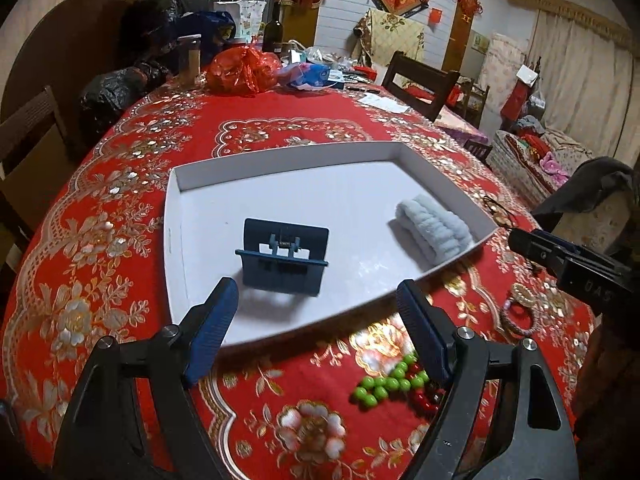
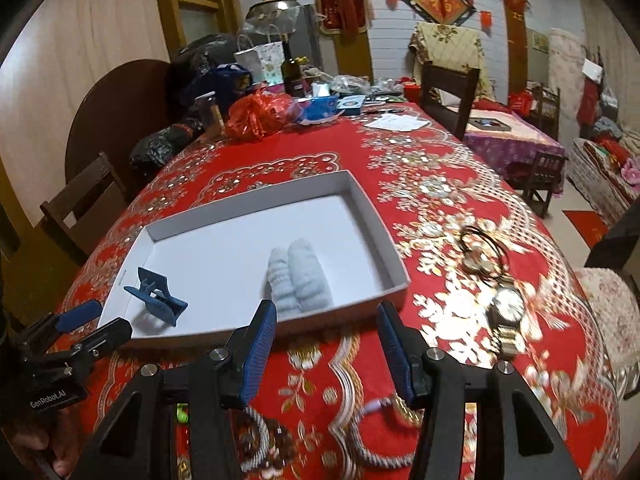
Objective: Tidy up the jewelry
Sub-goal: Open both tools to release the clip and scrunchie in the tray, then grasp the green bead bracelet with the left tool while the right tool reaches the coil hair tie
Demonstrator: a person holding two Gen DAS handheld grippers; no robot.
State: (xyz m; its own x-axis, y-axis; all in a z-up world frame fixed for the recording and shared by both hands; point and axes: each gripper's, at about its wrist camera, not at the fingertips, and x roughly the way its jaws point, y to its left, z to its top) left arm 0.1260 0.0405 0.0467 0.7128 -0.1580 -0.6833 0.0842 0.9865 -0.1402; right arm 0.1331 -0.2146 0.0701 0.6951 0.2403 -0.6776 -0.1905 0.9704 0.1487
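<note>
A shallow white box (image 1: 224, 178) (image 2: 368, 216) lies on the red floral tablecloth. Inside it sit a blue hair claw clip (image 1: 282, 257) (image 2: 157, 297) and a pale blue fluffy scrunchie (image 1: 434, 229) (image 2: 298, 280). My left gripper (image 1: 316, 322) hovers open over the box's near edge, nothing between its fingers. Green and red beads (image 1: 394, 384) lie on the cloth by its right finger. My right gripper (image 2: 326, 350) is open and empty just in front of the box. Beaded bracelets (image 2: 372, 436) lie under it. A metal watch (image 2: 507, 320) and black hair ties (image 2: 482, 252) rest to its right.
Bags, a dark bottle (image 2: 291, 68), a tissue pack and papers crowd the table's far end. Wooden chairs (image 2: 450, 92) stand around the table, one at the left (image 2: 80, 204). The other gripper shows at each view's edge: right (image 1: 572, 264), left (image 2: 72, 344).
</note>
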